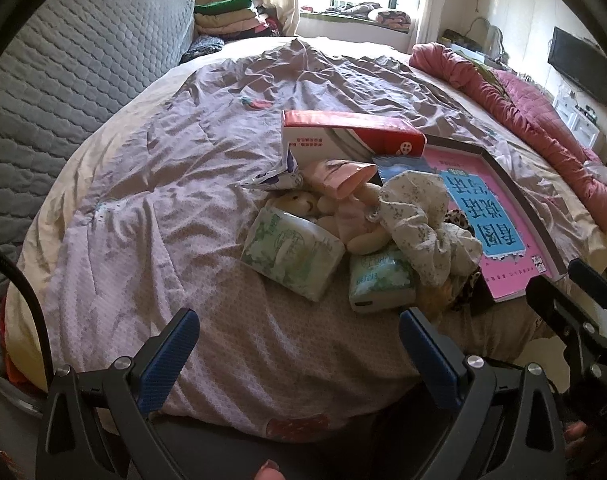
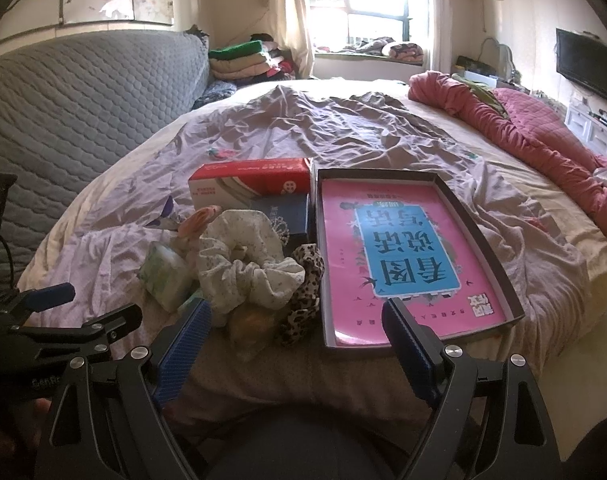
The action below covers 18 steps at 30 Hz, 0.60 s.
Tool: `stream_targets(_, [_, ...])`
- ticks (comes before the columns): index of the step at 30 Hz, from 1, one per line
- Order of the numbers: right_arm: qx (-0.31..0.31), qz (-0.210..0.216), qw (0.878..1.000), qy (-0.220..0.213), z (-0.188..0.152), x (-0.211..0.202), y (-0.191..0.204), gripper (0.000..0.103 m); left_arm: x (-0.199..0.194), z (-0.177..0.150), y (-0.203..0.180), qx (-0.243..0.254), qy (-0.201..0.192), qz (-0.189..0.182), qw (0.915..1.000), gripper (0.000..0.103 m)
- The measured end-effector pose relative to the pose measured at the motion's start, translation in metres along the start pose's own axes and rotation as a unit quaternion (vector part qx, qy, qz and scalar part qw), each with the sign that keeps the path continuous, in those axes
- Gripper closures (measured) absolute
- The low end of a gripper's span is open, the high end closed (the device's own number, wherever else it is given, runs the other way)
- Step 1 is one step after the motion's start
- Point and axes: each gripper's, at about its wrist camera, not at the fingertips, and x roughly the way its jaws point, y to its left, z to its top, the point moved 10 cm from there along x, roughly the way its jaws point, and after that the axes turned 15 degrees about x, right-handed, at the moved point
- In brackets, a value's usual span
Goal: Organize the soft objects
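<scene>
A heap of soft things lies on the bed: two green tissue packs (image 1: 291,258) (image 1: 381,280), a small plush bear (image 1: 299,202), a pale floral scrunchie (image 1: 419,216) (image 2: 247,260) and a leopard-print scrunchie (image 2: 305,300). To the right of the heap sits a shallow dark box (image 2: 479,236) holding a pink and blue book (image 2: 403,256) (image 1: 491,216). My left gripper (image 1: 299,334) hangs open short of the tissue packs. My right gripper (image 2: 295,326) is open near the bed's front edge, between the scrunchies and the box. Both are empty.
A red and white carton (image 1: 351,136) (image 2: 251,184) and a dark blue box (image 2: 287,212) lie behind the heap. A rolled pink quilt (image 2: 543,136) runs along the bed's right side. A grey quilted headboard (image 1: 63,80) stands left, with folded blankets (image 2: 243,60) beyond.
</scene>
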Motion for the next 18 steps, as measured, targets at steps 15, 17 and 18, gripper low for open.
stream_targets(15, [-0.009,0.01,1.0,0.008,0.002,0.019,0.007,0.015,0.024,-0.009,0.029,-0.073,0.012,-0.043,0.9963,0.002])
stream_targets(17, [-0.009,0.009,1.0,0.01,0.003,0.024,0.006,0.015,0.032,-0.011,0.033,-0.096,0.022,-0.061,0.9933,0.002])
stream_targets(18, [-0.01,0.009,1.0,0.011,0.003,0.026,0.006,0.015,0.035,-0.011,0.035,-0.106,0.025,-0.067,0.9918,0.002])
